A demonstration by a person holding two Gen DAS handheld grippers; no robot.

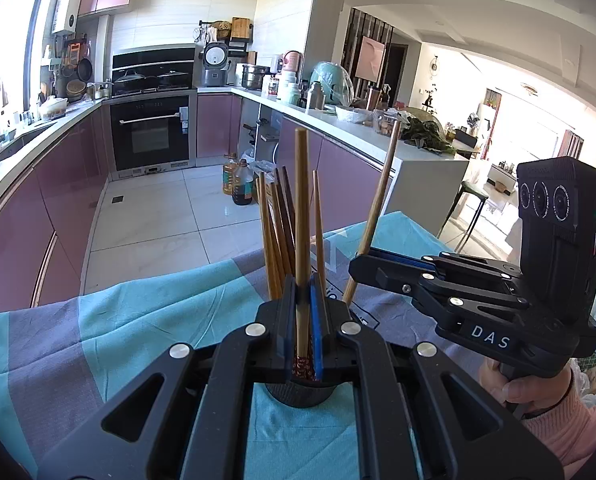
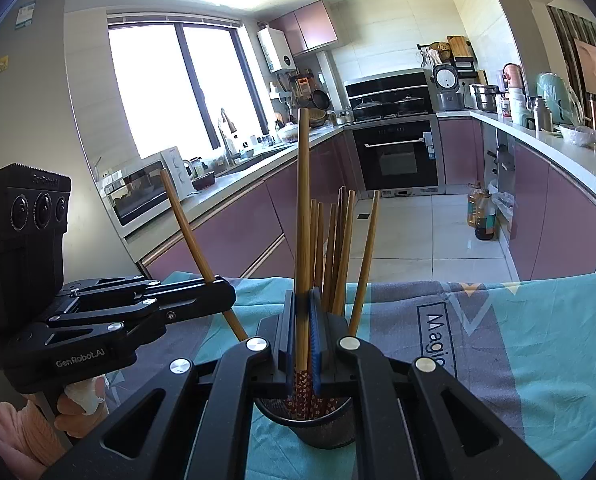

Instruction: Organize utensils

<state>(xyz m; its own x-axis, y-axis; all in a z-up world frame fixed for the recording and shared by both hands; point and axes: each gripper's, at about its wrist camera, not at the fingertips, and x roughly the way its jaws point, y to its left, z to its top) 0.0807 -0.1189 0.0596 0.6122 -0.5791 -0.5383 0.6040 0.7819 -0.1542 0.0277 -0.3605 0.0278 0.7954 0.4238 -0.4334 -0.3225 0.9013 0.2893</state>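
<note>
Both grippers, left (image 1: 303, 312) and right (image 2: 303, 320), each pinch one chopstick above the mesh holder (image 2: 310, 424).

Sunlit kitchen: mauve cabinets (image 1: 214, 126), black oven (image 2: 400, 156), white floor tiles (image 1: 154, 216), bright window (image 2: 170, 88).

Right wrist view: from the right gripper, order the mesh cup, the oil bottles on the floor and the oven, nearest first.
1. Mesh cup: directly below the right gripper, on the cloth.
2. Oil bottles: on the floor to the right, beside the cabinets.
3. Oven: built in at the kitchen's far end, ahead.
</note>
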